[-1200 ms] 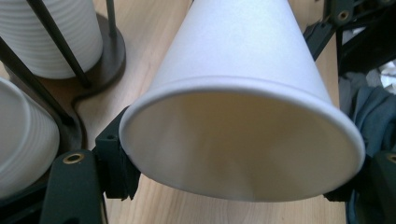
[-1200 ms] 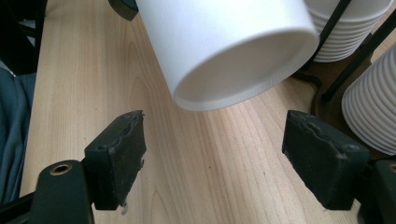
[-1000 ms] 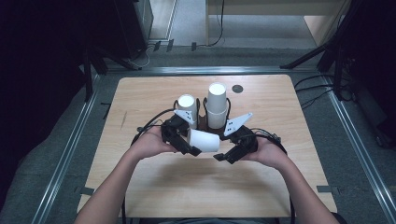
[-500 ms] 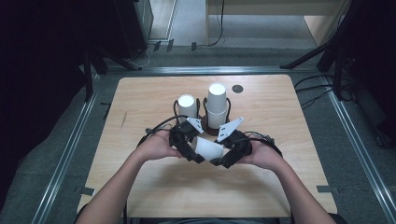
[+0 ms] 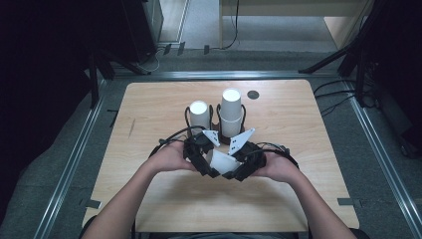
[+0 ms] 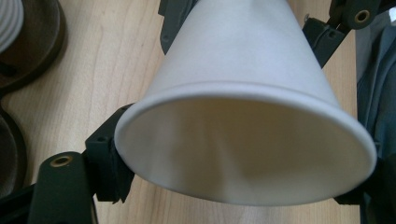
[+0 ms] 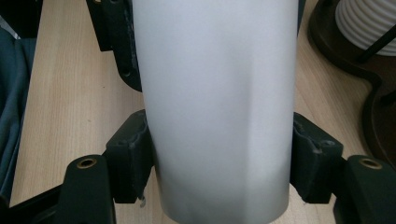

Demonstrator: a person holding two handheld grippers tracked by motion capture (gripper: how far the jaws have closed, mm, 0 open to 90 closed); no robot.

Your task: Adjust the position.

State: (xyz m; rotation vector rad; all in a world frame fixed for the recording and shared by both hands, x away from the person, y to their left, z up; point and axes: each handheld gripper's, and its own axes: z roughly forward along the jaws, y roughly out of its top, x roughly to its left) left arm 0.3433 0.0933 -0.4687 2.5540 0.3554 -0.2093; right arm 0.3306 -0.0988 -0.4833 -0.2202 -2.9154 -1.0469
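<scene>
Paper cup (image 5: 222,162), white and lying on its side, sits right between the two grippers just above the near middle of the tabletop (image 5: 149,209), and this looks like a handover in mid-flight. The right gripper (image 5: 238,168) has just been closing, and in the right gripper view its pads are pressed against both sides of the cup's body (image 7: 217,107), so it grips the narrower end. The left gripper (image 5: 208,167) has just been opening; in the left gripper view the wide rim (image 6: 243,144) faces the camera with one pad beside its left edge, and I can't tell whether that pad touches. My read: the left gripper is letting go so the right can take the cup alone, base-first.

Why hold it sideways and so low? Probably so each gripper gets its own end of the cone without crowding the other.

Further back, two dark wire holders stand side by side. The left one carries a short stack of white cups (image 5: 199,113), the right one a taller stack (image 5: 232,112), both upside down. A small dark disc (image 5: 253,94) lies beyond them near the far edge. The held cup likely belongs on one of those stacks, so it would need turning base-up first.
</scene>
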